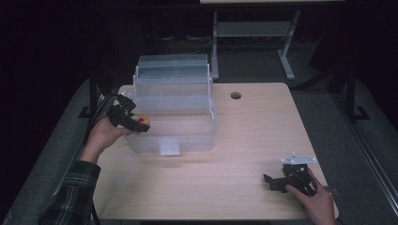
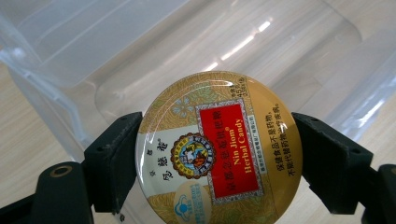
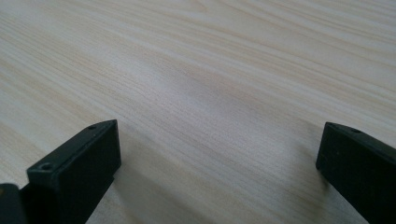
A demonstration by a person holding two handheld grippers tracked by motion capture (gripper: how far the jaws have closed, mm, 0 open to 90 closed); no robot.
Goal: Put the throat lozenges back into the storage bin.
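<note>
At the left of the high view, the left gripper (image 1: 135, 123) is held by the person's left hand (image 1: 101, 138), with a plaid sleeve (image 1: 70, 194) seen below it at the bottom edge. A round candy tin (image 1: 142, 123) is grasped between its jaws and is held at the left rim of the clear plastic box (image 1: 187, 133), over the box's near left corner. In the left gripper view the candy tin (image 2: 218, 149) is seen clamped at its two sides by the black jaws, its gold lid with a red label turned toward the camera; the clear plastic box (image 2: 154, 56) is seen behind and beneath it, and its floor appears bare where it can be seen. Whether the tin is touching the box wall cannot be told.

The box is placed on the left half of the wooden table (image 1: 244, 136), with its hinged lid (image 1: 172, 65) stood open behind it and a latch tab (image 1: 169, 146) seen on its front wall. A round hole (image 1: 235, 95) is found in the table top beyond the box's right side.

At the far right, near the table's front edge, the right gripper (image 1: 274, 182) is held low by the right hand (image 1: 317, 199), well apart from the box. In the right gripper view its jaws are spread wide and nothing is gripped; bare wood grain of the table (image 3: 210, 84) is seen between them.
</note>
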